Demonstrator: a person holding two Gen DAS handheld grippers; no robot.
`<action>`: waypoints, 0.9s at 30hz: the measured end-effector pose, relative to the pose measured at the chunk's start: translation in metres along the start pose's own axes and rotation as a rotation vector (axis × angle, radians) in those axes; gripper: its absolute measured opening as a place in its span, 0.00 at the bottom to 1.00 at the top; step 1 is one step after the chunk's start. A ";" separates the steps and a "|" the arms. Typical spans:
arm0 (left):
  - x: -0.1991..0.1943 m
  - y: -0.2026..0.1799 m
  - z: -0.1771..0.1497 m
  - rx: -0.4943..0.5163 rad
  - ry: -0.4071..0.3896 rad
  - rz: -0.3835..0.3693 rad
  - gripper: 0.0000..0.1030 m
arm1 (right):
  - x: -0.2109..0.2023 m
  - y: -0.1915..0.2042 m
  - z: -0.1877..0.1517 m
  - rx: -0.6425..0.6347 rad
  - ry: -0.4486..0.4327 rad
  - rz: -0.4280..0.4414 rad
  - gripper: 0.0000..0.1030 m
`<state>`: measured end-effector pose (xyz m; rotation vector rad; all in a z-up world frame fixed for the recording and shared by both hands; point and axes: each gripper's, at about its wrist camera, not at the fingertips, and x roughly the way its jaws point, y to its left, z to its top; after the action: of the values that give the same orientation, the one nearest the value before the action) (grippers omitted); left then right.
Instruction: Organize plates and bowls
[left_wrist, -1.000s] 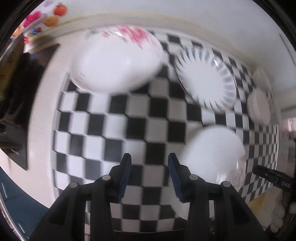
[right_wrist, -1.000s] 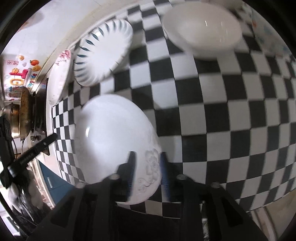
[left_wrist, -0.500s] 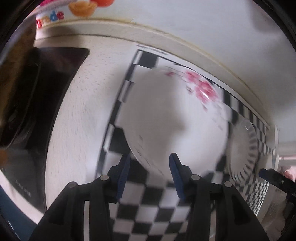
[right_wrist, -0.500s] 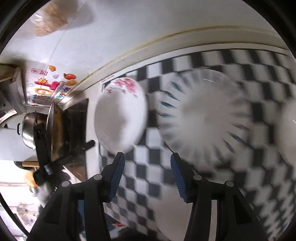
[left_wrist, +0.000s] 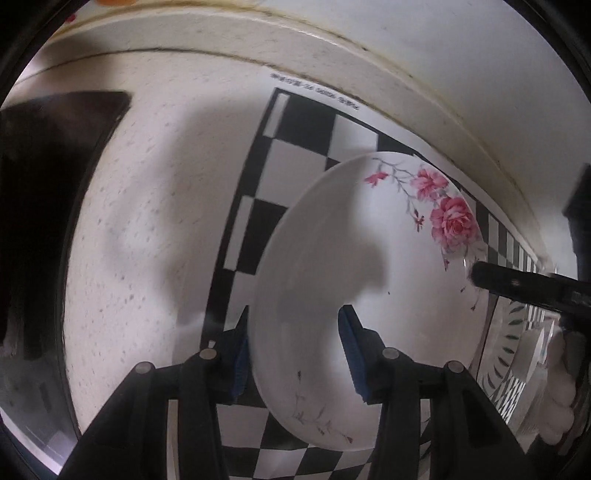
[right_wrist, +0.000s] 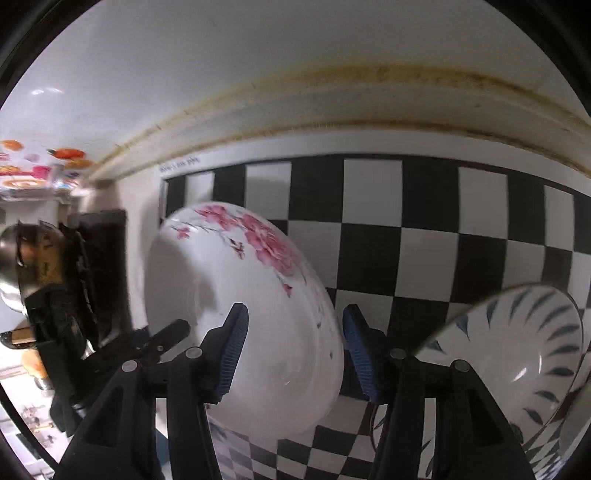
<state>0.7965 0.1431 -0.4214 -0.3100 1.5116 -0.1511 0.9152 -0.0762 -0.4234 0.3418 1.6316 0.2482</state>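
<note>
A: Item one, the rose plate (left_wrist: 354, 295)?
B: White, pink roses along its far rim. It sits on the checked mat (left_wrist: 295, 144), close to the mat's left edge and far corner. In the right wrist view the same plate (right_wrist: 240, 314) fills the centre-left.

A: Left gripper (left_wrist: 295, 350)?
B: Jaws spread, one blue pad on each side of the plate's near-left rim. The left pad is partly hidden behind the rim. Whether either pad touches the plate cannot be told; it looks released, not clenched.

A: Right gripper (right_wrist: 293, 350)?
B: Also spread, straddling the plate's right rim. One pad lies over the plate's inside, the other outside the rim. No clear contact. Its black tip (left_wrist: 517, 284) shows at the plate's right rim in the left wrist view.

A: Item two?
B: A striped plate (right_wrist: 517, 362), white with dark blue strokes round the edge, right of the rose plate on the same mat, just beside it. Seen edge-on and blurred in the left wrist view.

A: Surroundings?
B: A speckled counter (left_wrist: 147, 221) left of the mat, a dark hob (left_wrist: 44, 203) further left, and a wall (right_wrist: 258, 74) along the far side. A metal pot (right_wrist: 22, 266) stands at far left.
</note>
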 end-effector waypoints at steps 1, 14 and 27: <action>0.001 -0.001 0.000 0.008 0.001 0.003 0.40 | 0.004 -0.001 0.001 0.000 0.011 -0.016 0.53; -0.006 0.015 0.002 -0.010 -0.018 -0.063 0.40 | 0.008 -0.018 -0.015 -0.018 0.041 -0.070 0.22; -0.059 0.013 -0.029 0.026 -0.085 -0.066 0.40 | -0.026 -0.021 -0.064 -0.005 -0.021 0.007 0.18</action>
<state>0.7633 0.1695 -0.3695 -0.3417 1.4145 -0.2075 0.8516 -0.1022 -0.4006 0.3449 1.6088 0.2533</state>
